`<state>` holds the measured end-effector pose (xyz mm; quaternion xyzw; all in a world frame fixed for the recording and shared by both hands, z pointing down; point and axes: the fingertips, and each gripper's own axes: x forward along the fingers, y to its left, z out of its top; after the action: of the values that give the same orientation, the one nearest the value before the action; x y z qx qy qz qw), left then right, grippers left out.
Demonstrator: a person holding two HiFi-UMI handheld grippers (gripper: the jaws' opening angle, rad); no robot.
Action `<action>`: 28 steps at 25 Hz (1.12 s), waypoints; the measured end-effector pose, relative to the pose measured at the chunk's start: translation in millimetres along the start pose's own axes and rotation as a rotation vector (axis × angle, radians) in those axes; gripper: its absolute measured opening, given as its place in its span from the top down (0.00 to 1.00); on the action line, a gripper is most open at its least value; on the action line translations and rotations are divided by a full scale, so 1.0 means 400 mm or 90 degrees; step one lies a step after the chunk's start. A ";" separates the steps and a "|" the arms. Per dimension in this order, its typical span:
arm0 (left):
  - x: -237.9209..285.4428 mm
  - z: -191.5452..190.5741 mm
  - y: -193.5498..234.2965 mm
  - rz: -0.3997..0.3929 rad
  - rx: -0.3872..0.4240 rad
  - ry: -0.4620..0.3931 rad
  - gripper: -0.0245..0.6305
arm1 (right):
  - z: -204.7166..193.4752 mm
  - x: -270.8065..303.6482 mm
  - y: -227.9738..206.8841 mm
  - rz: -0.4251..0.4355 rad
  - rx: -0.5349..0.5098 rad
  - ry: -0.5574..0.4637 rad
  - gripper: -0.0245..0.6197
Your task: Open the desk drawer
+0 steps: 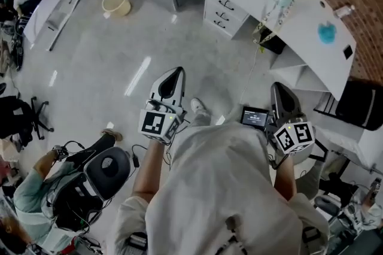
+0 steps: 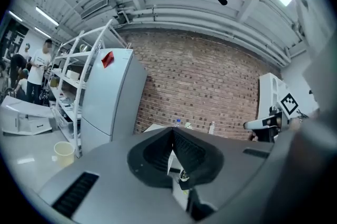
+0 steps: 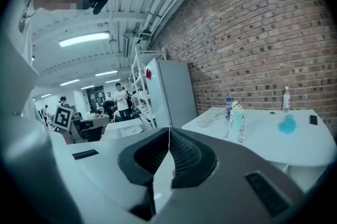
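The person is holding the left gripper (image 1: 175,71) and right gripper (image 1: 277,87) closed, empty, well apart from the desk (image 1: 305,26), whose drawers (image 1: 222,12) are sitting unopened.

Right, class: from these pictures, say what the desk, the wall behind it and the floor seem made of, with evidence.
Desk: probably laminated or painted board, judging by its smooth, matt white flat panels. Wall: bare red-brown brick, mortar joints visible. Floor: hard, glossy pale grey, perhaps sealed concrete or tile; it mirrors light streaks.

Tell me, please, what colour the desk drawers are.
The desk drawers are white; the head view shows them best.
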<state>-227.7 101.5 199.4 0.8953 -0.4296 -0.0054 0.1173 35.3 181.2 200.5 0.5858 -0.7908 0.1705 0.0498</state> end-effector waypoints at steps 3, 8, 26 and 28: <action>0.012 0.021 0.016 -0.030 -0.015 -0.010 0.95 | 0.014 0.039 0.018 -0.005 -0.018 0.001 0.92; 0.046 0.012 0.027 -0.053 -0.022 0.000 0.95 | 0.035 0.107 0.029 -0.006 -0.049 0.000 0.92; 0.453 0.063 0.080 -0.126 0.066 0.084 0.95 | 0.104 0.441 -0.193 0.023 -0.011 -0.017 0.92; 0.503 0.067 0.079 -0.133 0.072 0.082 0.95 | 0.110 0.473 -0.222 0.021 -0.001 -0.015 0.92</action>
<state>-128.2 -78.1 198.5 0.9389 -0.3251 0.0642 0.0926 65.8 -28.0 230.9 0.5747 -0.8010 0.1634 0.0380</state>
